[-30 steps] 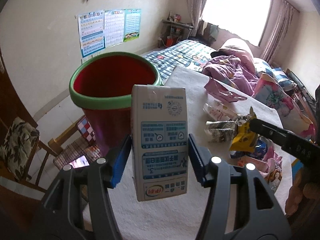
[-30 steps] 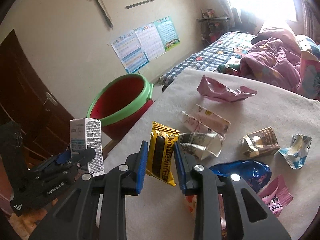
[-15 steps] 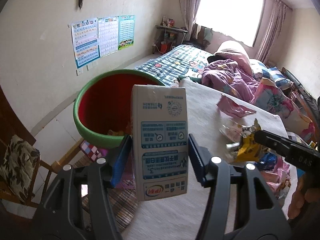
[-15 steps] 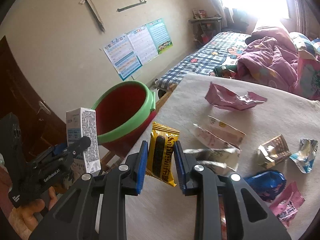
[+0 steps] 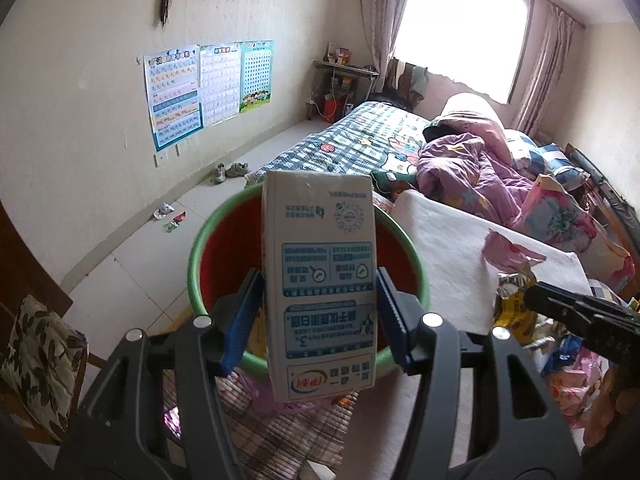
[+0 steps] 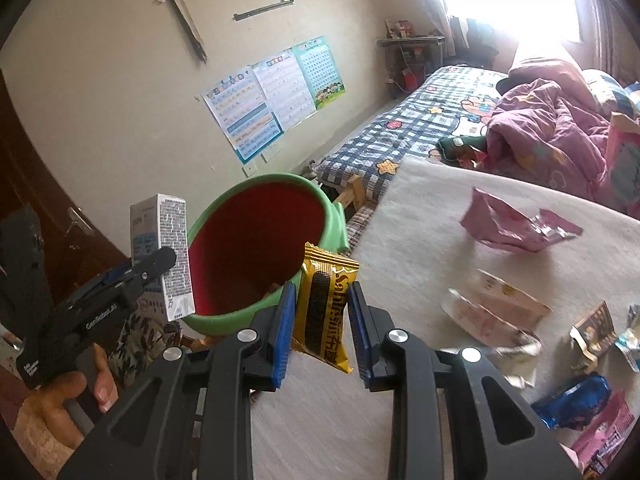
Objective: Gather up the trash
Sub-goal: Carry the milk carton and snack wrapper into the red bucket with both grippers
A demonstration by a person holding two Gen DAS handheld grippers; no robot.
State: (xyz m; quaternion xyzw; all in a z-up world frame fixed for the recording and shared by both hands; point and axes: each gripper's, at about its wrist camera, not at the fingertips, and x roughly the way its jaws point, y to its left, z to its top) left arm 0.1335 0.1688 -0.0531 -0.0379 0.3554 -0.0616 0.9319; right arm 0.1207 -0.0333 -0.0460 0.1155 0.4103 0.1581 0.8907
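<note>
My left gripper [image 5: 318, 312] is shut on a white and blue milk carton [image 5: 320, 280], held upside down right over the mouth of the red bin with a green rim [image 5: 204, 248]. From the right wrist view the same carton [image 6: 162, 256] hangs at the bin's [image 6: 256, 240] left edge. My right gripper [image 6: 322, 320] is shut on a yellow snack wrapper [image 6: 326, 304], at the table edge beside the bin's near rim. That wrapper [image 5: 514, 308] also shows at the right of the left wrist view.
Several wrappers lie on the white tablecloth [image 6: 420, 220]: a pink one [image 6: 516, 228], flattened cartons [image 6: 496, 312], a blue one [image 6: 576, 400]. A bed with a purple quilt [image 5: 472, 172] stands behind. A cushioned chair [image 5: 36, 360] is at the lower left, near a hand [image 6: 52, 404].
Both grippers have moved left toward the bin with their loads. The carton now hangs over the bin's mouth, and the yellow wrapper has reached the bin's near rim.
</note>
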